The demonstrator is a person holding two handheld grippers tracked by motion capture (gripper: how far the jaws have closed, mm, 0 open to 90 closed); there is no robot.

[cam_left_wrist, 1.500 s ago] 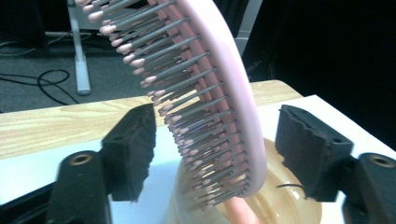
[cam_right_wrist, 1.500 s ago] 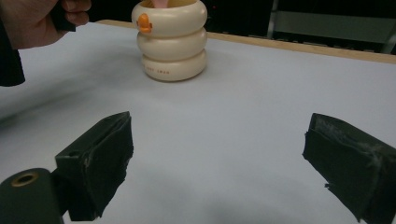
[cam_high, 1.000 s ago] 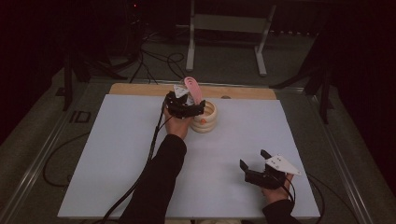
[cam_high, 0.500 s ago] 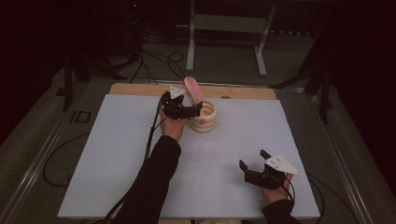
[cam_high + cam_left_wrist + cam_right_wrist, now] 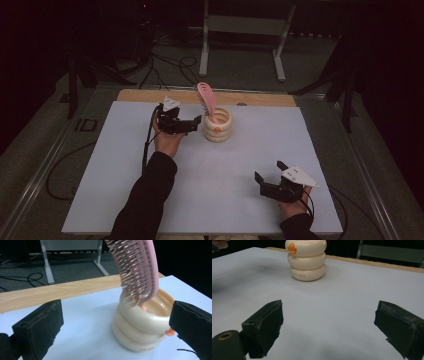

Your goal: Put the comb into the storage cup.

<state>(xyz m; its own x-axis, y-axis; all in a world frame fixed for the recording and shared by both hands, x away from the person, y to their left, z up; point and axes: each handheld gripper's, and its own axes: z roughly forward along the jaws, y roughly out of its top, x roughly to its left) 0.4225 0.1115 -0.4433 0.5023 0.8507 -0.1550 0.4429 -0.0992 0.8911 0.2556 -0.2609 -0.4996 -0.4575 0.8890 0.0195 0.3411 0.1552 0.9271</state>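
Covering the table (image 5: 150,200), a pale sheet carries a cream ringed holder (image 5: 218,126) at the far centre, pink hairbrush (image 5: 206,97) upright inside. Left gripper (image 5: 192,123) beside holder, fingers apart, empty. Right gripper (image 5: 267,176) near edge, fingers wide, empty.

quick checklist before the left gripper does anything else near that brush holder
1. Left gripper open: ok, jaws spread wide in the left gripper view.
2. Left gripper off the cream ringed holder: ok in the high view, a small gap beside it; the near jaw looks very close.
3. Pink hairbrush seated in the holder: ok, handle down inside, bristle head leaning out over the rim.
4. Holder upright on the white table cover: ok.
5. Right gripper out of the way: ok, open and low at the near right corner.
6. Brush steady enough not to tip: cannot tell.
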